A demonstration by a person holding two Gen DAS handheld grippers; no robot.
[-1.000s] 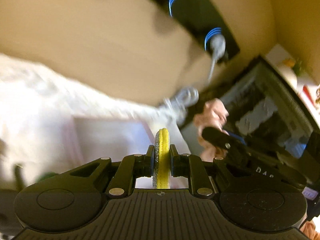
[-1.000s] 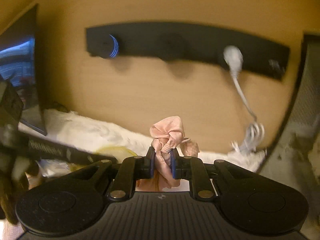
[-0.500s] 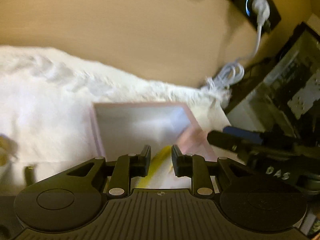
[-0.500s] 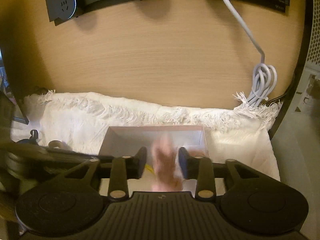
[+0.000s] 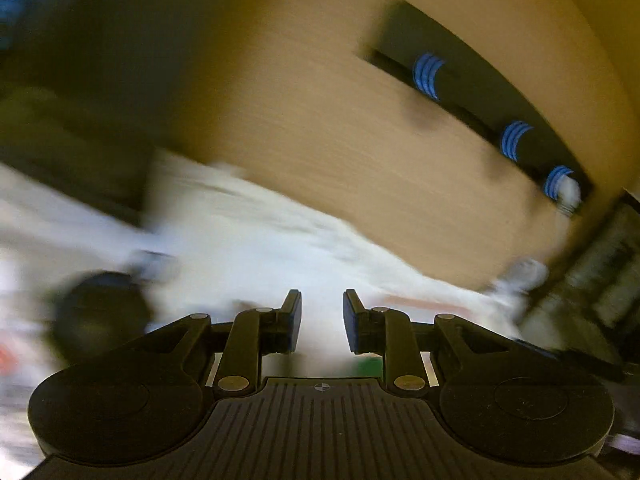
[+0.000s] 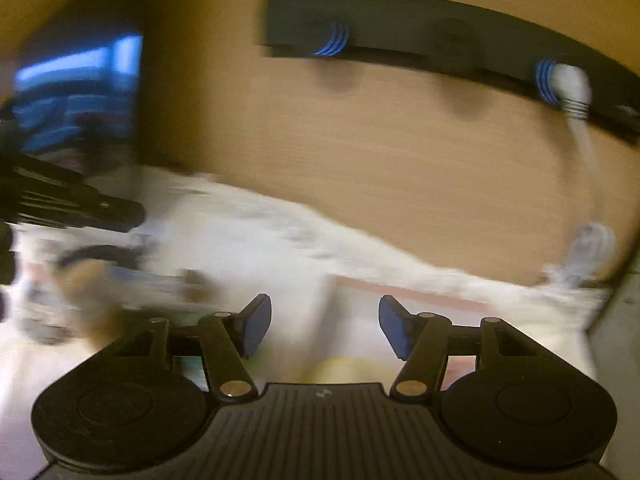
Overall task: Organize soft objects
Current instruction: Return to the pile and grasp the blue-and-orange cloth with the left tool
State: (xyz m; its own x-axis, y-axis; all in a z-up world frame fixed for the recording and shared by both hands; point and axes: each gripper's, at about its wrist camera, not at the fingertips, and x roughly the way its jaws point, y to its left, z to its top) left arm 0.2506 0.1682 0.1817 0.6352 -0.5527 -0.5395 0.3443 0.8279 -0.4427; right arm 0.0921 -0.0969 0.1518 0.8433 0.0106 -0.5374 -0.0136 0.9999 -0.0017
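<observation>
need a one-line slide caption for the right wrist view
Motion-blurred right-wrist view: right gripper open and empty above the white fringed cloth, power strip on the wooden wall behind.

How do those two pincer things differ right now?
The right gripper has its jaws spread wide; the left gripper has a narrower gap. The right gripper looks over the pink box rim, the left gripper mostly over white cloth. Both are open and hold nothing.

White cloth [image 6: 260, 240] lies open ahead; wooden wall [image 6: 400, 152] blocks passage beyond.
</observation>
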